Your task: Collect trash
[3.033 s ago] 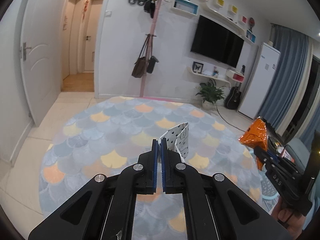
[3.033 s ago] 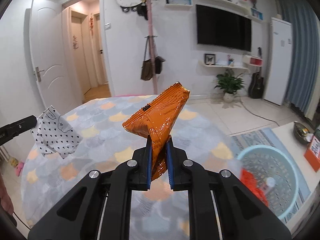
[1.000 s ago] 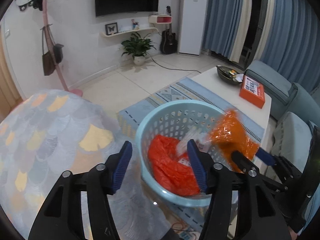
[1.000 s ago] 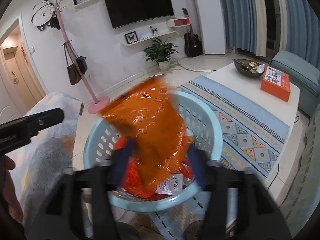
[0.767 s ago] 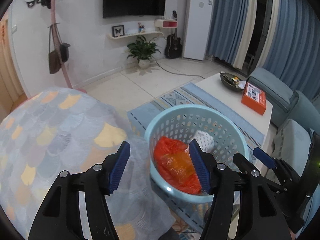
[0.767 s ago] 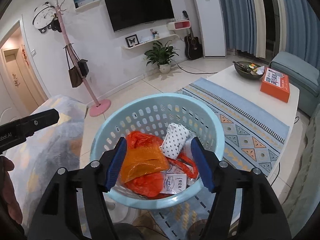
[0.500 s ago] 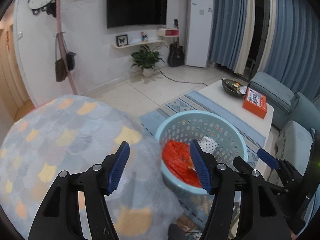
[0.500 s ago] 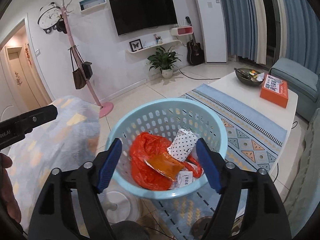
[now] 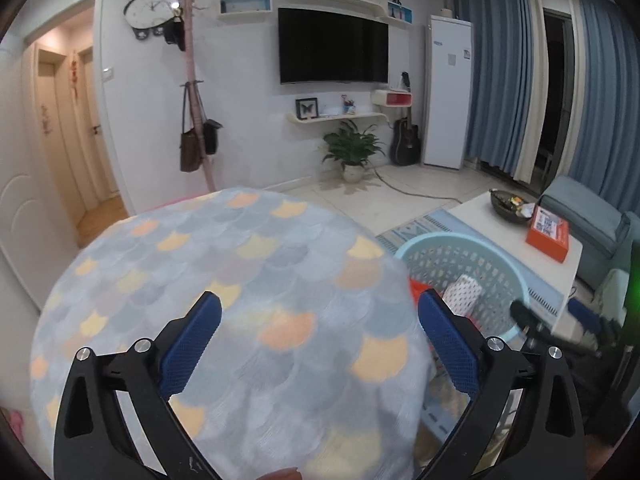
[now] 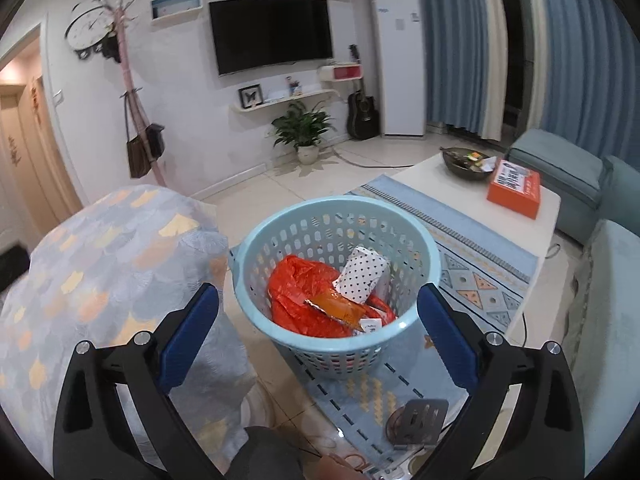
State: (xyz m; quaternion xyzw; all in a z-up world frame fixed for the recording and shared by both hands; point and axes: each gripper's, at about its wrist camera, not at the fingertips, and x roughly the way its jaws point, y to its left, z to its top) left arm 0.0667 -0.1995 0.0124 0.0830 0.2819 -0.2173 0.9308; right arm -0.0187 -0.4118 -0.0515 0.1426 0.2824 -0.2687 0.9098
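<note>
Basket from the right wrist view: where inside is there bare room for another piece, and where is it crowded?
The light blue basket shows bare wall along its far side, beyond the red plastic bag. Its near half is crowded: that bag, the orange snack wrapper and the polka-dot paper bag overlap there. The right gripper has open, empty jaws.

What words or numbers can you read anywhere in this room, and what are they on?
None can be read for sure.
Orange box on the white table: white print, too blurred.
White slip in the blue basket, beside the orange wrapper: dark marks, too small.
White fridge: blue logo and paper note, too small.
Wall clock: numerals too blurred.
Polka-dot box: only dots.
</note>
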